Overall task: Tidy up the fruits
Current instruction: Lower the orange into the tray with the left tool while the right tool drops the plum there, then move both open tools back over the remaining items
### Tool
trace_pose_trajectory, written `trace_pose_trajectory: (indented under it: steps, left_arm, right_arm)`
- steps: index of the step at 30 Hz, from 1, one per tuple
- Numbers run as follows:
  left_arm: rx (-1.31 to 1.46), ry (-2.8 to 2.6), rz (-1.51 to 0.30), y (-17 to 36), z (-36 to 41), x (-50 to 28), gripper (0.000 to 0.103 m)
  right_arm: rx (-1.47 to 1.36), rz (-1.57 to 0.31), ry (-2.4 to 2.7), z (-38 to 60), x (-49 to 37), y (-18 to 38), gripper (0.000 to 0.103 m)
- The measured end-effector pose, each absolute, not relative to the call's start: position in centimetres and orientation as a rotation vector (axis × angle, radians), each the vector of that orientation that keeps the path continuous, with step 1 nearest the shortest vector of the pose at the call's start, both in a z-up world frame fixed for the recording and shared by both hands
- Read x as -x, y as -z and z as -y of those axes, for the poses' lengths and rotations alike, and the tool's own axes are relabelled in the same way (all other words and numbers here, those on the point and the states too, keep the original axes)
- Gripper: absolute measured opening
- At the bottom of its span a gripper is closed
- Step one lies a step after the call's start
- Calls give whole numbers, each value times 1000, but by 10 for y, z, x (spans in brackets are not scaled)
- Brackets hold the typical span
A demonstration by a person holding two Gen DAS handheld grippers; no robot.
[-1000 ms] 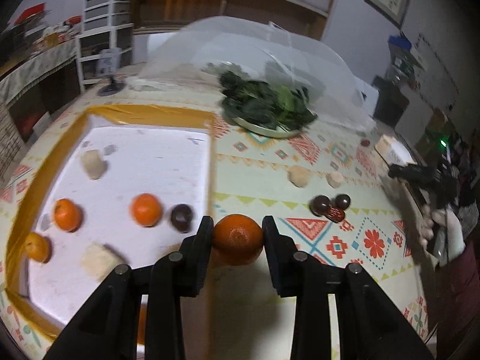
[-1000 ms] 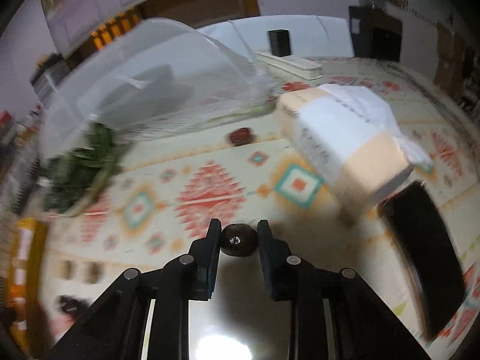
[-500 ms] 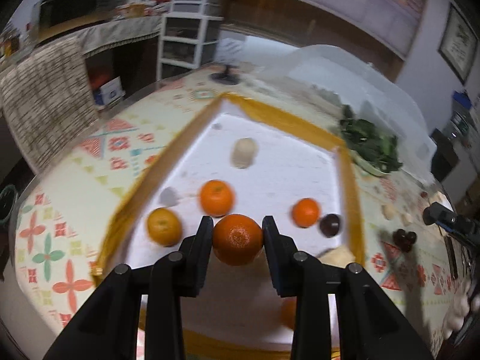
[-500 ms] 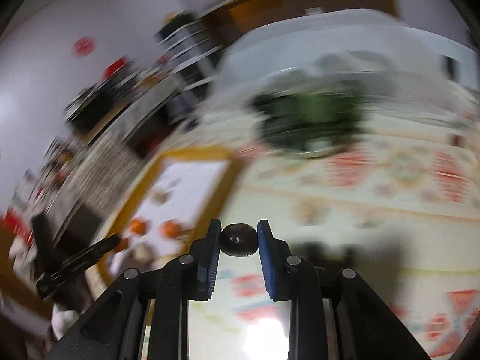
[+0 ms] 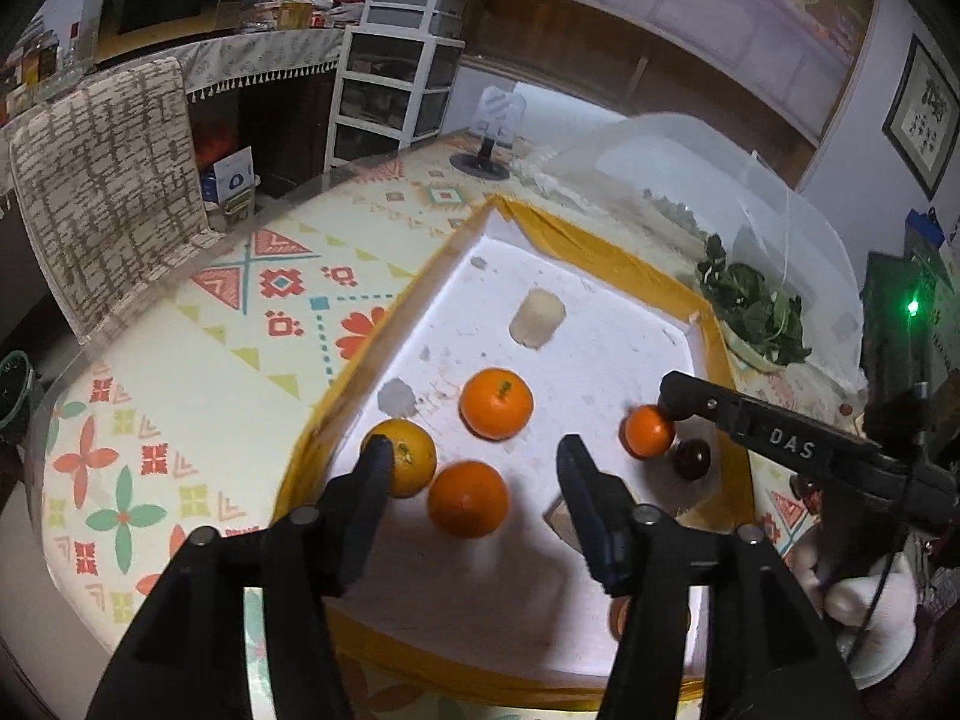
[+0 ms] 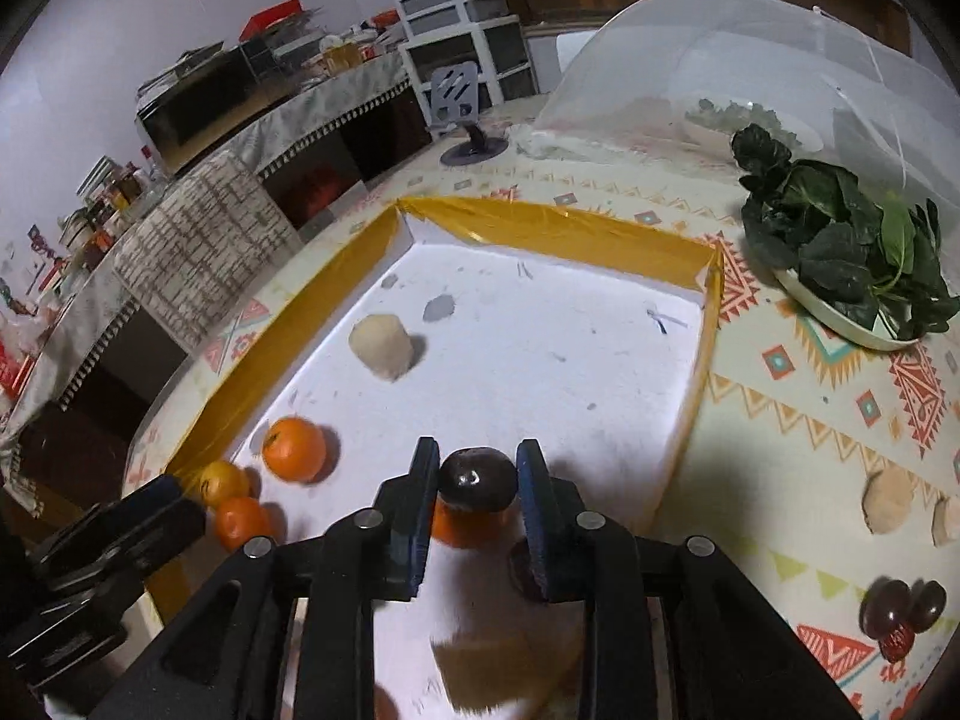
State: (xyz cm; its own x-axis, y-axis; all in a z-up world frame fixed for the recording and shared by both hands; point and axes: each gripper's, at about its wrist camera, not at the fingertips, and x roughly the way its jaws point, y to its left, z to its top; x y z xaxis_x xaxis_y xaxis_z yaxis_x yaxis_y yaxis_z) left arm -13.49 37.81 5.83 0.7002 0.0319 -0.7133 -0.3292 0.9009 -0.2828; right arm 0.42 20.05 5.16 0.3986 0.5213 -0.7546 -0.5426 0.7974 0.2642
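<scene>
Oranges grouped in white tray [image 5: 600, 324]; dark fruit on its way in.
Left gripper [image 5: 474, 462] jaws have just been opening, now apart, released orange [image 5: 467, 498] between them on the tray floor near its front-left wall, beside two more. Right gripper [image 6: 478, 474] clamped on dark round fruit [image 6: 477, 478] over the tray's near-right part. Beyond: pale chunk [image 6: 382, 346] mid-tray. Risk: freed orange rolls; careless drop knocks small orange [image 5: 647, 432].
</scene>
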Motion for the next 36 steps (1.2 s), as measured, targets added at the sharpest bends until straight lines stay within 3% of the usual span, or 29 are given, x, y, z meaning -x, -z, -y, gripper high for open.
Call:
trace_pose_trajectory:
  steps: [4,9,13,17,28,36]
  left_arm:
    - [431,-195,-754,-63,-380,138,60]
    - [429,-177,-737,-73,-373,141,67]
    - [413,-160,-721,-83,-362,146,67]
    - [378,-125,-708,-95,-343,149,73]
    - [265,102,-729,-109,-237,132,73]
    - [191,222,-814,-93,-163,95,73]
  right_arm:
    - [30,-910,-673,-198,-1,-63,29]
    - [-7,-843,-664,-173,6,-86,40]
    - [-23,-792,-634,-138,14,-105,40]
    - [-25,-744,-543,-77,25,-114,52]
    - [-136,-753,-160,129,17,-107,52]
    - [-371,-822,-60,225,-50,-80,52]
